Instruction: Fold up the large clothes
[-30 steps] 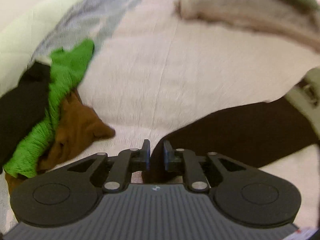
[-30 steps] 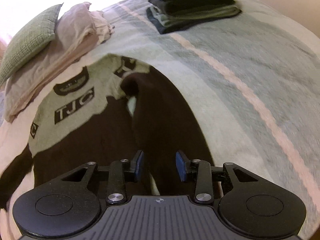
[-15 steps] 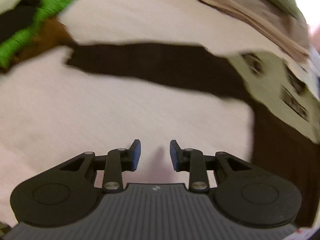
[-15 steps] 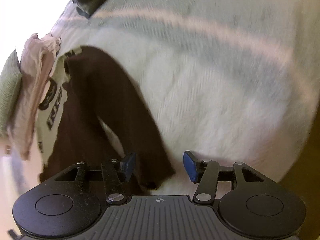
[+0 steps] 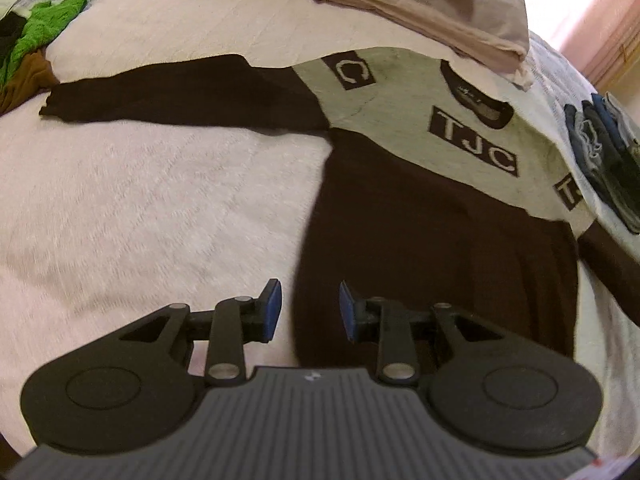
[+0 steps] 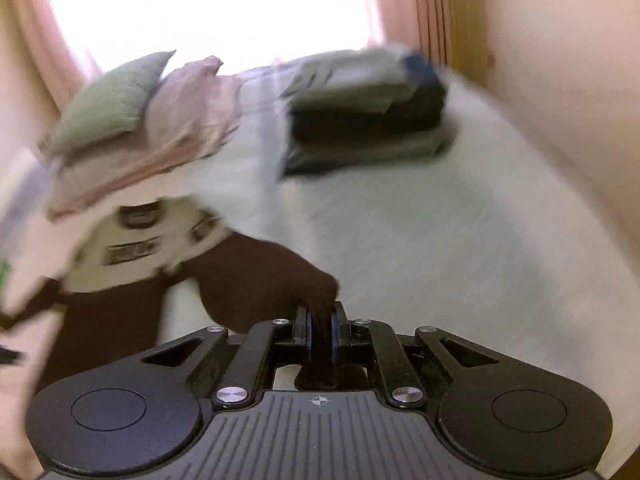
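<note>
Sweater: dark brown knit sweater with grey lettered chest panel (image 5: 420, 220), flat on the bed; soft, limp.
Right gripper (image 6: 320, 330): clamped on its sleeve cuff.
Left gripper (image 5: 306, 306): apart, empty, over the hem's side edge.
Hold: cuffs, hem corners.

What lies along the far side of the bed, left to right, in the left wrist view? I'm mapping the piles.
Green garment → beige folded bedding → stack of dark folded clothes.
</note>
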Motion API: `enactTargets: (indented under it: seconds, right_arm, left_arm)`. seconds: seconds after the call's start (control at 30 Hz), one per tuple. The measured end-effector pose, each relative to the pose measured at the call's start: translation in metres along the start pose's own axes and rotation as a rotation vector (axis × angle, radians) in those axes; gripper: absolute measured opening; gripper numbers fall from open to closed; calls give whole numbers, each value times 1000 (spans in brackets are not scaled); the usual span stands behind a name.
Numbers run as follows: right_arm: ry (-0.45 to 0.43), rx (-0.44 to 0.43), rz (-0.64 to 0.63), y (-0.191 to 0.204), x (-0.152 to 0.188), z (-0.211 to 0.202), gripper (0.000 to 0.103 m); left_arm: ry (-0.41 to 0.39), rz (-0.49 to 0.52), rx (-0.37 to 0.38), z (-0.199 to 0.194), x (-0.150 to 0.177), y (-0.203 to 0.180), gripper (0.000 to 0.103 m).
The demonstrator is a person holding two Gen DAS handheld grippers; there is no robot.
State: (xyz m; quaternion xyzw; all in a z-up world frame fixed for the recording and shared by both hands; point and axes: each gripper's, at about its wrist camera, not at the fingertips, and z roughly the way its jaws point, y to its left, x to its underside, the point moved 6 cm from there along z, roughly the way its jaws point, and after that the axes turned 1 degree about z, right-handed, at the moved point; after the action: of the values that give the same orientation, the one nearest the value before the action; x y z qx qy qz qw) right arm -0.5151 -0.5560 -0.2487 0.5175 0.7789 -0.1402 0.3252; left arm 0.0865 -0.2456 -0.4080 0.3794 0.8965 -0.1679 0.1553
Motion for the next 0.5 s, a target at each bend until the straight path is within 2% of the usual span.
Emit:
enactTargets:
  seconds: [0.07,0.13,0.17,0.27,0.3,0.33,0.37,0.43,0.5]
  right_arm:
    - [-11,28,-36,-24,-15,21,5]
    - [18,89,-42,-48,-14,64,5]
    - [51,102,-18,-59,-8,83,5]
    - [242,152,123,-82,33,148,7]
    - [266,173,157,-81,45,153,8]
    - [259,167,197,-75,58,151,16]
    - [243,151,235,-68,69,145,29]
    - [199,105,303,-48,87,124,41]
    - [174,36,377,-19,110,99,42]
  left_arm:
    - [-4,-8,-6,-4,9,-8,26]
    - [2,-6,-17,-5,17,-13,26]
    - [8,-1,-26,-4,20,-13,26]
    - [23,12,-57,-7,34,-7,27]
    - [28,19,-74,-9,38,-4,27]
    - [33,25,-87,-13,43,1,28]
    - [41,31,-97,-17,48,7,31]
    - [58,32,-120,-25,59,21,32]
    - [83,16,-127,-29,71,35,32]
